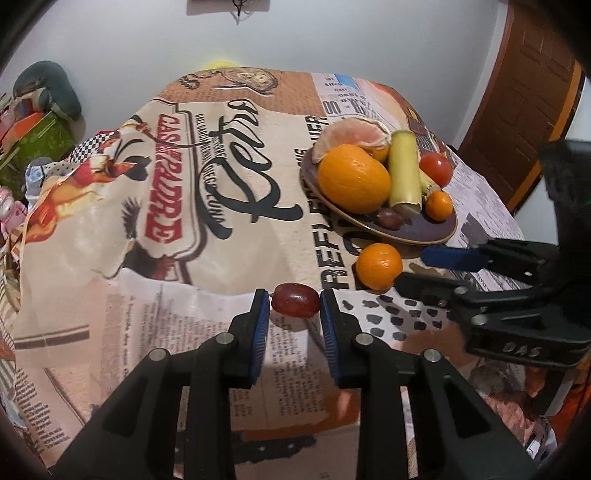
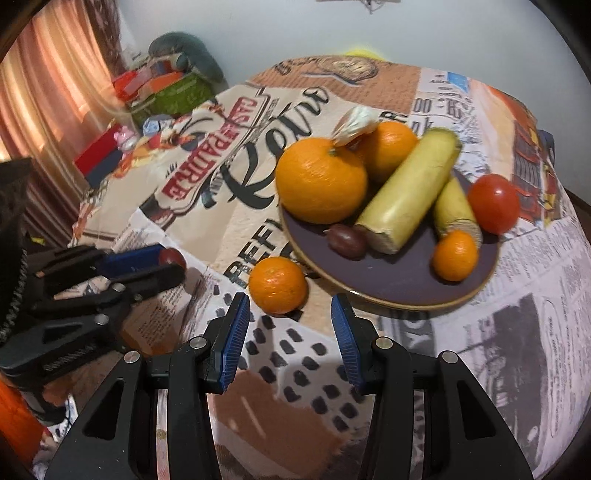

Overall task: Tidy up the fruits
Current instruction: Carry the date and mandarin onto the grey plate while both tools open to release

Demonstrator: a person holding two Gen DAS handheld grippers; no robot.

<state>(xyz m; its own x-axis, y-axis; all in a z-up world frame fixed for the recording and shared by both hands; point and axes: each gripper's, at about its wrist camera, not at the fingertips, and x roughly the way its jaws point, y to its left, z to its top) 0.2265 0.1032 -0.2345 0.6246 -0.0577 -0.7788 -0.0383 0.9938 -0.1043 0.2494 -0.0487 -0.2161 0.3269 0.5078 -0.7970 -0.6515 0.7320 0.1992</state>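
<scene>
Left gripper pinching small dark-red oval grape between its blue pads, just above the printed tablecloth. Right gripper spread, empty; small loose orange tangerine just ahead between its fingertips, beside the dark purple plate of fruit.

This is a lived-in home room: a table under a newspaper-and-poster-print cloth, a panelled brown wooden door, pinkish-orange pleated curtains, and toys and coloured boxes piled beside the plain white wall.
</scene>
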